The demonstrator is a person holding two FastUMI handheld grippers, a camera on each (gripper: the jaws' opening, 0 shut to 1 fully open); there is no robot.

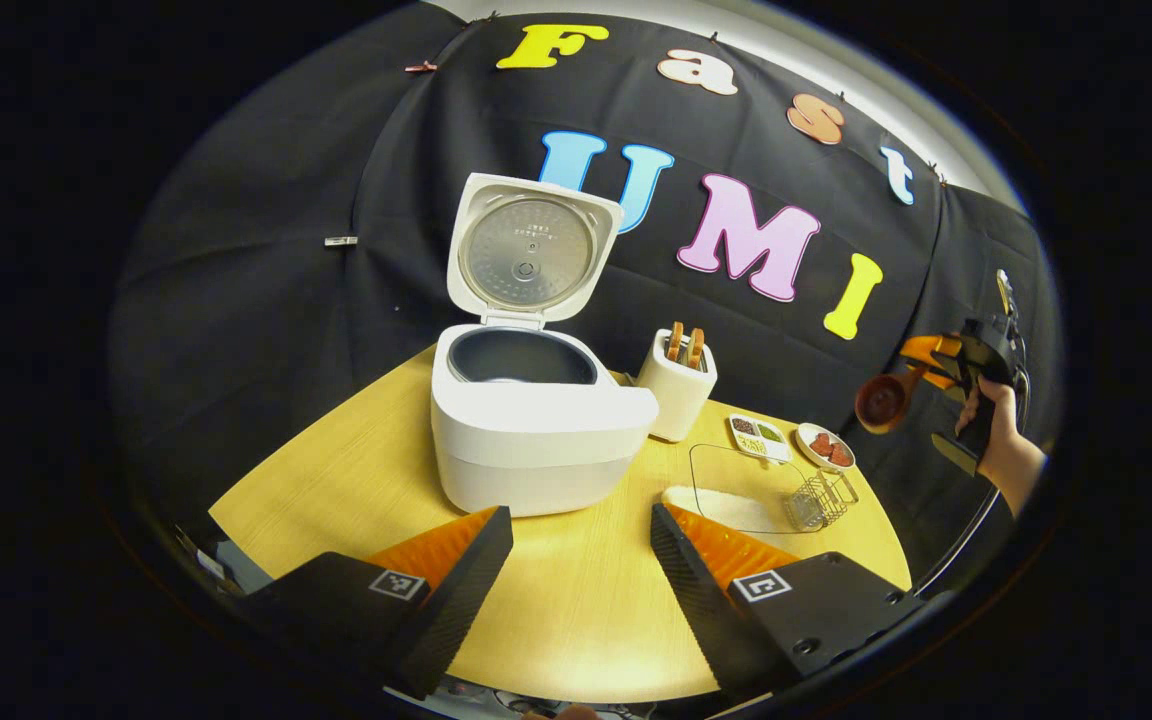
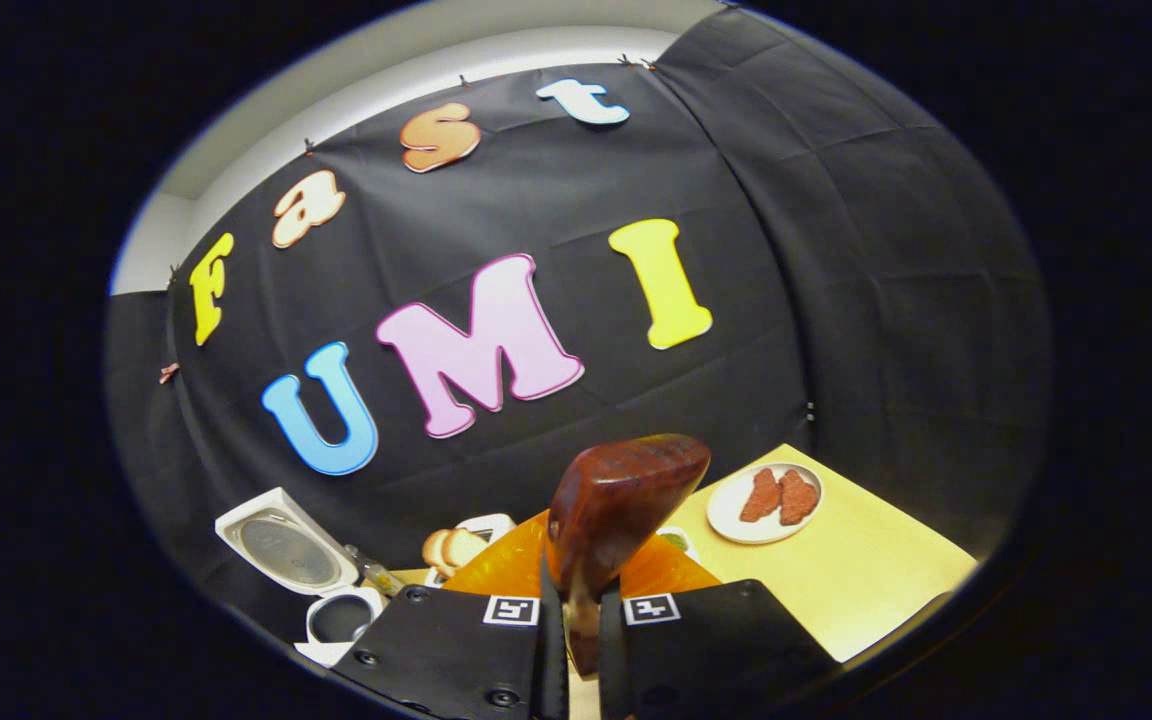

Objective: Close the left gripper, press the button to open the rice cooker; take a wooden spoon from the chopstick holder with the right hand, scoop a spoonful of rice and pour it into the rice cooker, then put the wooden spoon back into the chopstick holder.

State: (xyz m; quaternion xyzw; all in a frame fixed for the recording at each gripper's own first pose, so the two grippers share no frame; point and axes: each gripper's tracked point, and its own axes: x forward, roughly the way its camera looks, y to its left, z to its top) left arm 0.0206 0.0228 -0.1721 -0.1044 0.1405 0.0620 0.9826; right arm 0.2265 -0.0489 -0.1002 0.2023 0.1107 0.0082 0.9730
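Left gripper view shows the rice cooker (image 1: 536,420) lid-up on the table (image 1: 336,480), the left gripper (image 1: 581,570) spread wide before it, the chopstick holder (image 1: 678,385) just right of it, and a glass tray of rice (image 1: 736,490) beyond that. Right gripper (image 2: 576,640) pinches the wooden spoon (image 2: 621,505) by its handle, high and well right of the cooker. Scooping likely goes best bowl-first, kept level; the air above the cooker looks free.
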